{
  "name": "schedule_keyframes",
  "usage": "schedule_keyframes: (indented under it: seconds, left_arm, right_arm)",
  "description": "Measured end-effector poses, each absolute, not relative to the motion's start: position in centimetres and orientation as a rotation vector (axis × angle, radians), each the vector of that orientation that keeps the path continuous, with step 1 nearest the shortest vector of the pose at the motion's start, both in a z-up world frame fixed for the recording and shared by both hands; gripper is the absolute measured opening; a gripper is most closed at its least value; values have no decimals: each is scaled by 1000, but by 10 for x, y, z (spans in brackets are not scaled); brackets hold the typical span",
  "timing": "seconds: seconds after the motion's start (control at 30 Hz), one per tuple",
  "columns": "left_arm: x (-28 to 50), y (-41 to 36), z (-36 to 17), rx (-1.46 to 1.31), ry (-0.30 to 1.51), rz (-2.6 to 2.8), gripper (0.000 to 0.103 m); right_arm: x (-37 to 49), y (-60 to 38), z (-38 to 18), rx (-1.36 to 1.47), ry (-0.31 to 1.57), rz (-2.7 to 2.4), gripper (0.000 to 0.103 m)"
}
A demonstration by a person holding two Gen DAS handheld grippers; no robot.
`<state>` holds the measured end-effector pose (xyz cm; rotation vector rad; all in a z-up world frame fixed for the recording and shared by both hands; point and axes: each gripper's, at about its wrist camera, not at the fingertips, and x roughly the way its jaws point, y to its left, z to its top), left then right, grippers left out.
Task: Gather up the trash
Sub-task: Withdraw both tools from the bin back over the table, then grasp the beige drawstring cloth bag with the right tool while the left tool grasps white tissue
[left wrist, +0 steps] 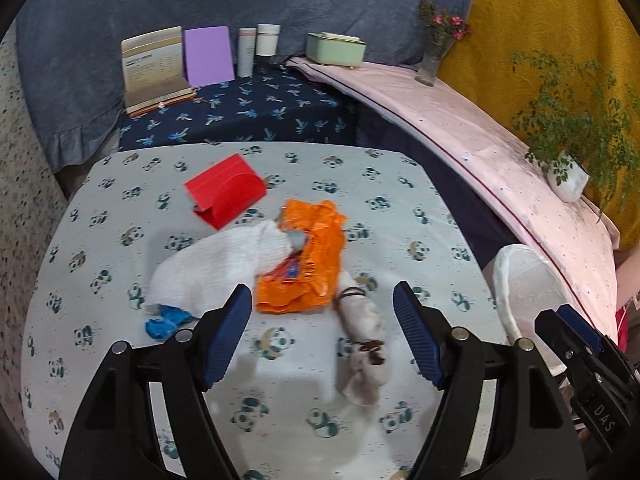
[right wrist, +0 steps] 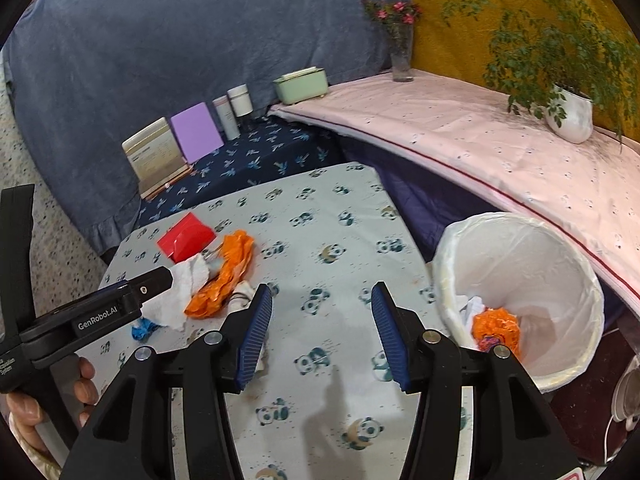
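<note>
Trash lies on the panda-print table (left wrist: 120,216): an orange wrapper (left wrist: 308,260), a white paper towel (left wrist: 224,264), a blue scrap (left wrist: 164,322), a beige crumpled rag with a hair tie (left wrist: 362,340) and a red box (left wrist: 226,194). My left gripper (left wrist: 322,334) is open and empty, hovering just in front of the orange wrapper and the rag. My right gripper (right wrist: 322,334) is open and empty over bare table, left of the white-lined bin (right wrist: 520,240). The bin holds an orange wrapper (right wrist: 496,326) and white paper. The pile (right wrist: 224,276) sits to the right gripper's left.
A dark blue palm-print table (left wrist: 248,112) behind holds a book stand, a purple card (left wrist: 208,56) and two cylinders. A pink-covered ledge (left wrist: 460,128) at right carries a green box, a flower vase and a potted plant (left wrist: 568,176).
</note>
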<state>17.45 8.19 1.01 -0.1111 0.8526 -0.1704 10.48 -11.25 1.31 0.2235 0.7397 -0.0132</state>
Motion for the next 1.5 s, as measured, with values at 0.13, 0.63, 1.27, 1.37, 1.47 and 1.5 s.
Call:
schedule_keyframes:
  seconds: [0.13, 0.63, 1.27, 1.37, 1.47, 1.5]
  left_arm:
    - [175, 102, 6, -117, 856, -142, 69]
    - [193, 167, -24, -55, 886, -44, 69]
    - [244, 183, -70, 9, 976, -128, 57]
    - [248, 179, -75, 4, 997, -141, 43]
    - [248, 176, -77, 6, 1005, -142, 22]
    - [247, 175, -76, 6, 1004, -141, 19]
  right_arm:
    - [109, -93, 8, 204, 755, 6, 56]
    - [133, -41, -26, 149, 845, 53, 58]
    - [174, -31, -79, 171, 961, 37, 58]
    - [179, -30, -82, 166, 967, 37, 57]
    - [182, -29, -86, 168, 973, 41, 58]
    - [183, -29, -86, 168, 976, 43, 57]
